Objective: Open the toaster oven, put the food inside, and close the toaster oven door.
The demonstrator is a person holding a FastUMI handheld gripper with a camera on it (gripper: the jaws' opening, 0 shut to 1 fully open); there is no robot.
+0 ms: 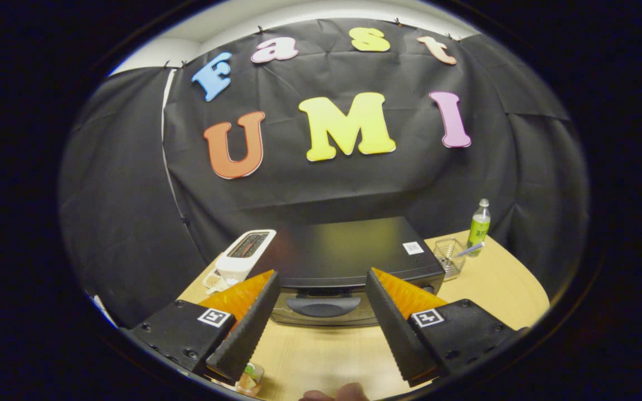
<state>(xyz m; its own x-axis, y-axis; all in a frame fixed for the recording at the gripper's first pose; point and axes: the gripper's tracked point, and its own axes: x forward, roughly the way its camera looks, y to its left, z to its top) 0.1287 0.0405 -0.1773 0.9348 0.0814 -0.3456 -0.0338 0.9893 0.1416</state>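
Stood on the wooden table (pixel 488 289) with bare tabletop in front, the black toaster oven (pixel 343 262), door closed, handle (pixel 322 306) just ahead of the fingers; flanked by a white toaster (pixel 243 253), wire basket (pixel 448 256), green bottle (pixel 478 227); hovered wide open, holding nothing, the gripper (pixel 321 289); lay beneath the left finger, a small food packet (pixel 249 380).

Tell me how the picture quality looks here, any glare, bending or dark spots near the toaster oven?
Gripper view: fisheye bends the table edge into a curve; soft glare sheens the toaster oven top; its door handle sits in shadow between the open gripper fingers; the white toaster and green bottle are evenly lit and sharp.
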